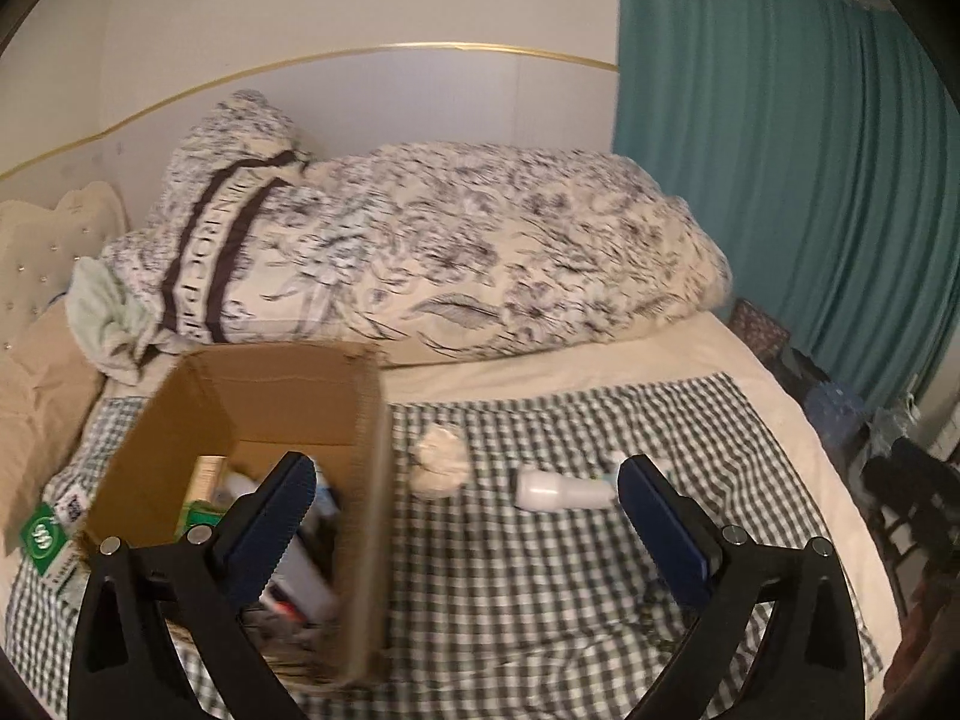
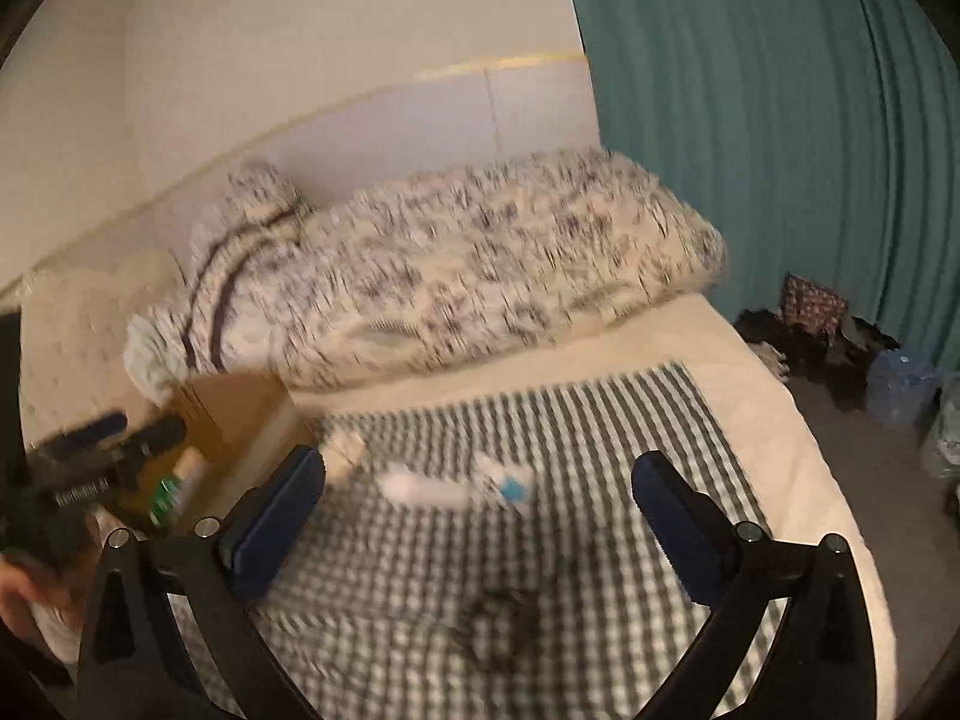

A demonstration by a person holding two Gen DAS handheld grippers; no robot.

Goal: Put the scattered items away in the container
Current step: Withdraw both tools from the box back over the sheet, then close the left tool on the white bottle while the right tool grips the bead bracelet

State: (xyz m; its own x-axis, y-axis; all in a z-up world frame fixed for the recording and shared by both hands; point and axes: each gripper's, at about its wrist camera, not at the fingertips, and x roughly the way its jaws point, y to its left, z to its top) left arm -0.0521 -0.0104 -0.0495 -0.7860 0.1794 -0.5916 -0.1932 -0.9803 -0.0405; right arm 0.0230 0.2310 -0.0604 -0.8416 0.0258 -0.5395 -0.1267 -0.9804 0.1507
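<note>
An open cardboard box point(image 1: 264, 402) stands on the checked cloth point(image 1: 540, 570) at the left, with several packets and bottles inside. My left gripper point(image 1: 468, 463) is open and holds nothing; its left finger hangs over the box's mouth. Right of the box lie a crumpled white wad point(image 1: 441, 465) and a white bottle point(image 1: 561, 489) on its side. A green packet point(image 1: 42, 534) lies outside the box's left wall. My right gripper point(image 2: 480, 459) is open and holds nothing, above the blurred bottle point(image 2: 426, 489), the wad point(image 2: 345, 450) and a dark tangle point(image 2: 498, 612). The box point(image 2: 240, 414) is at its left.
A rolled floral duvet point(image 1: 450, 252) lies across the bed behind the cloth. A teal curtain point(image 1: 780, 150) hangs at the right, with bags and bottles on the floor point(image 2: 840, 348) past the bed's edge. A hand point(image 2: 24, 588) holds the left gripper point(image 2: 90, 450).
</note>
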